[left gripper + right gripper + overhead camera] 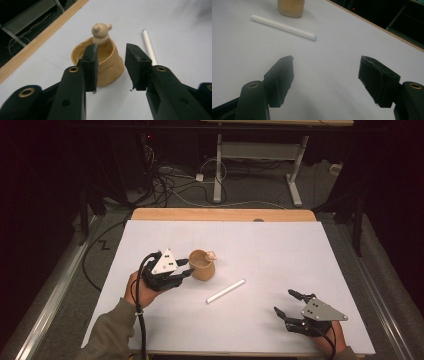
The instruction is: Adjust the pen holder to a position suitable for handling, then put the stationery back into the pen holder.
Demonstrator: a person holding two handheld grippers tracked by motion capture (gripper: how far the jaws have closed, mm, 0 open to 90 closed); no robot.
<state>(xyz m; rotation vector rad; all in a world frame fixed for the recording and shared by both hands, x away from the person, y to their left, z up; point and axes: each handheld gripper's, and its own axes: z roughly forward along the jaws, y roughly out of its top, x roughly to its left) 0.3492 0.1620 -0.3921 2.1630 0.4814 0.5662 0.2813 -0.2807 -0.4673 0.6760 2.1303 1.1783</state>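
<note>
White table top (280, 245) w/ a wood strip (222, 214) along its far edge took up most of the high view; grey floor and loose cables beyond. L gripper (186, 267) sat left of centre, held in a hand (141, 289) w/ an olive sleeve, tips just beside the tan cup (203, 265). Its jaws stood apart w/ nothing between the pads; in the left gripper view the cup (105, 62) lay just past the tips, not gripped. R gripper (289, 302) rested near the front right corner, jaws wide apart, bare table btwn them. Cup stood upright mid-table, a small bear-like figure (100, 32) on its far rim. White stick (226, 291) lay flat, slanted, btwn cup and R gripper, near the cup but apart from it.
</note>
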